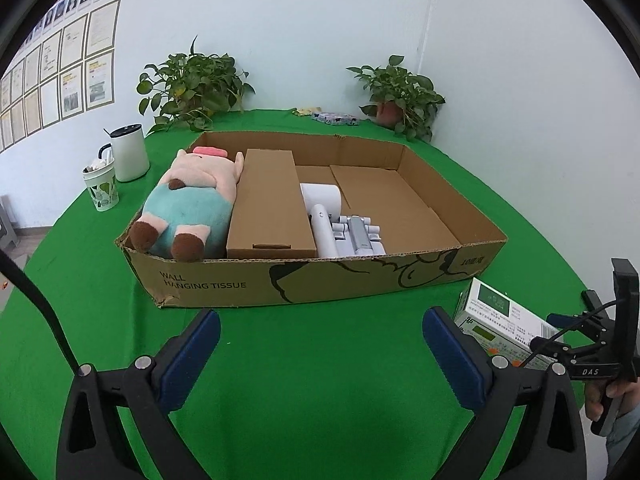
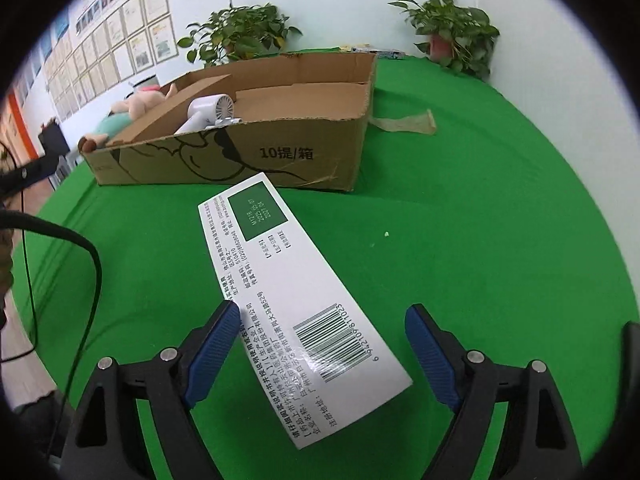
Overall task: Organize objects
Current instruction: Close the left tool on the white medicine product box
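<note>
A shallow cardboard box (image 1: 224,284) (image 2: 304,152) stands on the green table. It holds a plush pig (image 1: 192,200), a long brown carton (image 1: 268,204), a white hair dryer (image 1: 322,208) (image 2: 208,114) and a grey-white item (image 1: 358,234). A white medicine box (image 2: 296,292) (image 1: 500,320) lies on the cloth in front of the cardboard box's right end. My right gripper (image 2: 320,344) is open with its fingers on either side of the medicine box's near end; the left pad (image 2: 212,344) touches its edge. My left gripper (image 1: 320,344) is open and empty over bare cloth.
Two potted plants (image 1: 196,84) (image 1: 400,96) stand at the back by the wall. A white jug (image 1: 128,152) and a patterned cup (image 1: 102,188) stand at the left. A strip of tape (image 2: 404,122) lies right of the box. Small packets (image 1: 334,118) lie at the back.
</note>
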### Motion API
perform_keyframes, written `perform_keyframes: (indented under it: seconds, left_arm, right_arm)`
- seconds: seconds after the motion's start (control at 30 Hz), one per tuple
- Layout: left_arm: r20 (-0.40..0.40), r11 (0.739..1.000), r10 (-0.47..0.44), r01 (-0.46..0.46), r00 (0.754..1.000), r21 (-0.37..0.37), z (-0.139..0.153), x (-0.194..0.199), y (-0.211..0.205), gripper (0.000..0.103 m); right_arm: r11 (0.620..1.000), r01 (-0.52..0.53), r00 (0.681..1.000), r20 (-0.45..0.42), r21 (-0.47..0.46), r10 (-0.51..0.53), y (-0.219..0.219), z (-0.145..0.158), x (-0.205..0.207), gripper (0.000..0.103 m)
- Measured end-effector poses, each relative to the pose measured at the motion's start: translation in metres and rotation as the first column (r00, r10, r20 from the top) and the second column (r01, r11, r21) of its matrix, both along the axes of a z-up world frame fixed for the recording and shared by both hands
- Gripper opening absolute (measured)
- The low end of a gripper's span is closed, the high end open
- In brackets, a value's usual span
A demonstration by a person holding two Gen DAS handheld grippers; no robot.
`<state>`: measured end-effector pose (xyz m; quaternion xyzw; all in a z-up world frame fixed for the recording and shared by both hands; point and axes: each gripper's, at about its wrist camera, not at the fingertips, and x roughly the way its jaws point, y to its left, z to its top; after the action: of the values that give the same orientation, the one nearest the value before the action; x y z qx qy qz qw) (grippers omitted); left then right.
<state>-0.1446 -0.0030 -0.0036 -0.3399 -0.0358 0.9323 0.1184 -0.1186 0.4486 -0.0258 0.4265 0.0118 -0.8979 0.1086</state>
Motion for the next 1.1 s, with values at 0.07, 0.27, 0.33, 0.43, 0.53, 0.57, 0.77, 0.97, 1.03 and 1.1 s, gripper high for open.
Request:
perform_keyframes:
  seconds: [0.07,0.27,0.33,0.43,0.53,0.57,0.77,0.97,1.03,1.1]
  left_arm:
    - [0.009,1.000,-0.004,0.004,1.000,0.000,-0.004,-0.001,-0.002,0.102]
    - [0.007,1.000,0.002,-0.002,1.000,-0.008,-0.005,-0.001,-0.006,0.102]
    - [0.021,1.000,-0.010,0.010,1.000,-0.006,-0.006,-0.003,-0.007,0.102]
    - [0.076,0.997,-0.058,0.054,0.995,0.053,-0.009,-0.011,-0.009,0.102]
    - [0.136,0.988,-0.113,0.097,0.984,0.117,-0.015,-0.025,-0.007,0.102]
    - [0.154,0.983,-0.138,0.116,0.978,0.143,-0.017,-0.030,-0.005,0.102]
    - [0.286,0.918,-0.306,0.202,0.908,0.341,-0.044,-0.056,0.014,0.102]
    - [0.334,0.856,-0.433,0.266,0.837,0.443,-0.070,-0.054,0.039,0.097]
    - [0.348,0.840,-0.466,0.283,0.814,0.463,-0.076,-0.051,0.045,0.096]
    - [0.364,0.825,-0.494,0.293,0.789,0.484,-0.082,-0.048,0.051,0.096]
  right_arm:
    - [1.000,-0.008,1.000,0.013,-0.020,0.009,-0.006,-0.003,0.000,0.084]
    - [0.991,-0.133,0.988,0.076,0.008,0.132,-0.065,-0.013,0.016,0.068]
    - [0.987,-0.159,0.984,0.074,-0.024,0.161,-0.089,-0.009,0.025,0.067]
    - [0.973,-0.206,0.976,0.047,-0.100,0.211,-0.116,0.006,0.039,0.078]
    - [0.962,-0.236,0.971,0.003,-0.135,0.238,-0.134,0.018,0.051,0.099]
    - [0.965,-0.235,0.972,-0.007,-0.118,0.236,-0.137,0.019,0.053,0.102]
    - [0.983,-0.170,0.985,0.018,-0.075,0.172,-0.135,0.011,0.062,0.102]
    - [0.997,-0.073,0.997,0.033,-0.006,0.073,-0.133,0.001,0.069,0.102]
    - [0.997,-0.073,0.997,0.015,0.010,0.073,-0.136,0.003,0.073,0.102]
    - [0.996,-0.089,0.996,0.008,0.018,0.088,-0.139,0.003,0.075,0.102]
